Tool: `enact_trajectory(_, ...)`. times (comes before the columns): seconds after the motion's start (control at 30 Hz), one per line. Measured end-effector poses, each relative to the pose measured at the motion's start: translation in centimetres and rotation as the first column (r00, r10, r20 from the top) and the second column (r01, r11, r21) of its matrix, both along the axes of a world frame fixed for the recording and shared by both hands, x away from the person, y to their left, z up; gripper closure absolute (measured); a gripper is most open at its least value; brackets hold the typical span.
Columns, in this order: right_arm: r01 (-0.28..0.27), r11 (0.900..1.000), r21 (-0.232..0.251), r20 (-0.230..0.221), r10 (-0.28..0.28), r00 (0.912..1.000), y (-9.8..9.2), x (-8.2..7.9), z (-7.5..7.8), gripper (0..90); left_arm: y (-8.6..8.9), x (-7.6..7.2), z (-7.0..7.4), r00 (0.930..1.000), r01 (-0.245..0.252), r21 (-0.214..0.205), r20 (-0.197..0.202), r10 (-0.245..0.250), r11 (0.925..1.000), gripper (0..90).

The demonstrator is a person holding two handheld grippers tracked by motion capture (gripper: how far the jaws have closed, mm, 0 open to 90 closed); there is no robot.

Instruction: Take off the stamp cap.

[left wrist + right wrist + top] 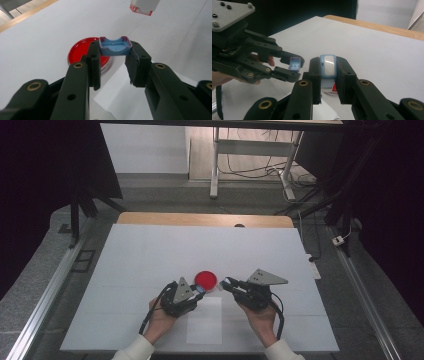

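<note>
Left tool (199, 290): held in the person's left hand (159, 317) at the near middle of the counter (140, 260); its jaws were clamped on a small blue cap (115, 46), gripped by its two ends at the very tips.
Blue cap: open hollow side faced up and toward the left gripper view's camera, with a reddish tint along its rim; it sat lifted clear of the counter, just near-right of the red dish (205, 279).
Right tool (226, 284): held in the person's right hand (261, 317), right of the left tool and pointing toward it; its jaws were closed on a pale blue case (328, 66) with a shiny white face, standing upright between the pads.
Gap between tools: the two tips stood near each other but apart, the cap and the case not touching.
Red dish: round and flat, resting on the counter just beyond the two tips, in the middle of the white sheet.
White paper (205, 320): a smaller sheet lying on the near counter, between the two forearms.
Counter: covered in white, with a wooden edge along the far side.
</note>
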State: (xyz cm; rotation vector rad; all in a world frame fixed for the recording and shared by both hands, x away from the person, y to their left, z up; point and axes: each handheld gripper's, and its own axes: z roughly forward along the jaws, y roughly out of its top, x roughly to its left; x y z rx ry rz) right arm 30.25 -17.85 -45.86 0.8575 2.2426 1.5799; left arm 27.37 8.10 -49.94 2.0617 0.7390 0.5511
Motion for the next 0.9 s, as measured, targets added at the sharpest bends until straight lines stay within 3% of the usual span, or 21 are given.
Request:
enact_trajectory(0.23, 0.010, 0.9999, 0.006, 0.003, -0.010, 0.9999, -0.5, 0.1, 0.1, 75.6, 2.1, -0.8, 0.2, 0.9999, -0.012, -0.015, -0.004, 0.012, 0.9998, 65.8)
enact_trajectory(0.6, 0.011, 0.9999, 0.004, 0.008, -0.011, 0.9999, -0.8, 0.1, 0.2, 75.6, 6.3, -2.2, 0.8, 0.9981, -0.059, -0.080, -0.024, 0.057, 0.9950, 65.7)
enact_trajectory(0.9, 0.019, 0.9998, 0.007, 0.008, -0.019, 0.9998, -1.2, 0.2, 0.2, 75.6, 8.5, -3.6, 0.3, 0.9959, -0.083, -0.078, -0.043, 0.080, 0.9935, 65.7)
